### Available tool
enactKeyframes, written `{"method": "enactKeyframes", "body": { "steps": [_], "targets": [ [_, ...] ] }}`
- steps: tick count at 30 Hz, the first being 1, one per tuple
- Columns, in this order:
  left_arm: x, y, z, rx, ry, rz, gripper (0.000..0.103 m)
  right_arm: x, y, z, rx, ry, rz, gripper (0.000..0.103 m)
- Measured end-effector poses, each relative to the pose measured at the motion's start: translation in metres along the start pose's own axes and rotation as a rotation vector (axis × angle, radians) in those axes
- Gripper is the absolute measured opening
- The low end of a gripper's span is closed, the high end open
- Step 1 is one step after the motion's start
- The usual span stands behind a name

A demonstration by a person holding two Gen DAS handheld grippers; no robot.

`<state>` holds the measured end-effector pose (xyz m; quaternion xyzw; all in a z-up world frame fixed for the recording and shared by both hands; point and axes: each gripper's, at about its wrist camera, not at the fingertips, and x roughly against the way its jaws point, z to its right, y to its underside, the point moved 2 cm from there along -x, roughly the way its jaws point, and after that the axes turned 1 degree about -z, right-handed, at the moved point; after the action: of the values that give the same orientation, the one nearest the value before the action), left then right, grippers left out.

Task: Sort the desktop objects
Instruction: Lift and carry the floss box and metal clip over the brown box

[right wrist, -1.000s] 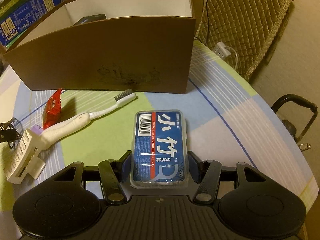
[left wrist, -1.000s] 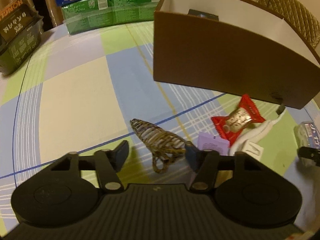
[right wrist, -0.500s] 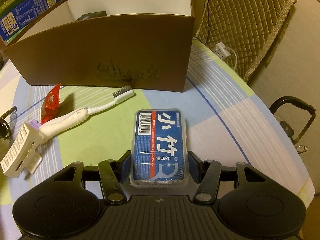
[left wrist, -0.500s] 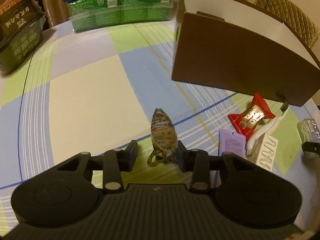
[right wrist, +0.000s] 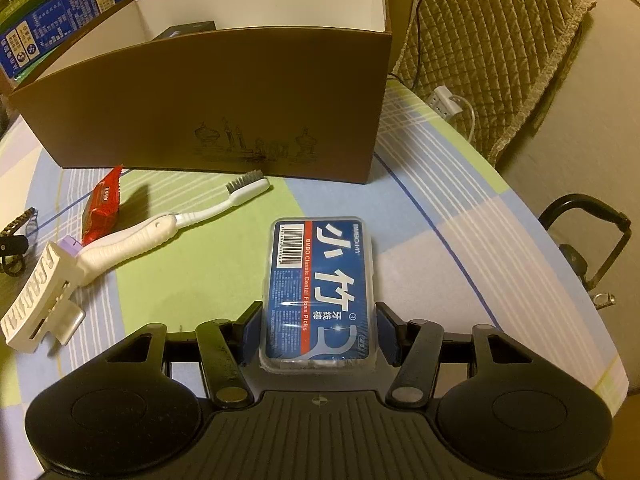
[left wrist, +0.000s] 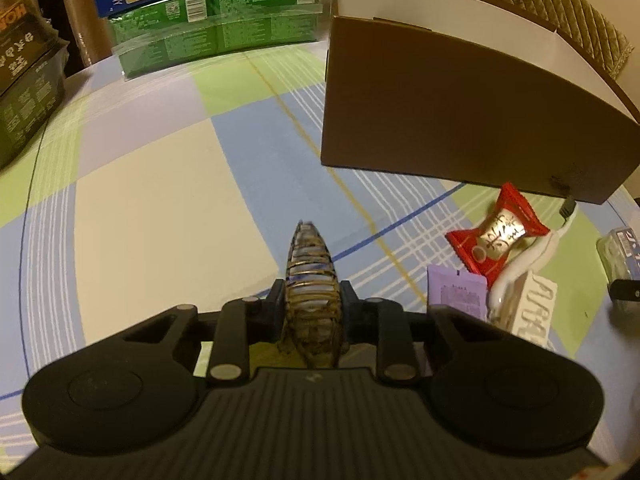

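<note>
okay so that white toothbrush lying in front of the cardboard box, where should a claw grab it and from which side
Grip the toothbrush by its thick ribbed handle, coming down from above with the fingers across its width. It lies flat and diagonal on the tablecloth, bristles toward the cardboard box; the neck is thin. The handle's lower end rests against a white hair clip, so take it mid-handle.

Your desk (left wrist: 152, 216) wears a checked cloth of pale blue, green, cream and lilac with thin white and dark blue lines. The box (right wrist: 224, 120) is brown outside, white inside. You see a red candy wrapper (left wrist: 496, 236), a white toothbrush (right wrist: 160, 232), a blue-labelled clear floss case (right wrist: 320, 280) and a gold-and-brown striped hair clip (left wrist: 312, 280).
</note>
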<state>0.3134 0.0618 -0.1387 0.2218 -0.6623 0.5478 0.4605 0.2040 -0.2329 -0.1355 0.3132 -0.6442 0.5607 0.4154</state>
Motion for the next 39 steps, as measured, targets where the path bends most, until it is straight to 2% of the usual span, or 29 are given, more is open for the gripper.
{"method": "enactKeyframes", "body": {
  "steps": [10, 16, 27, 39],
  "targets": [
    [0.035, 0.029, -0.001, 0.078, -0.014, 0.0, 0.022, -0.002, -0.003, -0.001, 0.04, -0.01, -0.001, 0.055],
    [0.06, 0.032, 0.006, 0.074, -0.011, 0.032, 0.022, -0.004, -0.002, -0.005, 0.103, -0.018, -0.007, 0.054],
    [0.085, 0.021, 0.04, 0.03, 0.061, 0.08, 0.022, 0.021, 0.0, -0.01, 0.106, -0.164, -0.001, 0.054],
    [0.096, -0.001, 0.071, -0.012, 0.118, 0.134, 0.022, 0.058, -0.009, -0.01, 0.084, -0.257, 0.039, 0.054]
  ]
}}
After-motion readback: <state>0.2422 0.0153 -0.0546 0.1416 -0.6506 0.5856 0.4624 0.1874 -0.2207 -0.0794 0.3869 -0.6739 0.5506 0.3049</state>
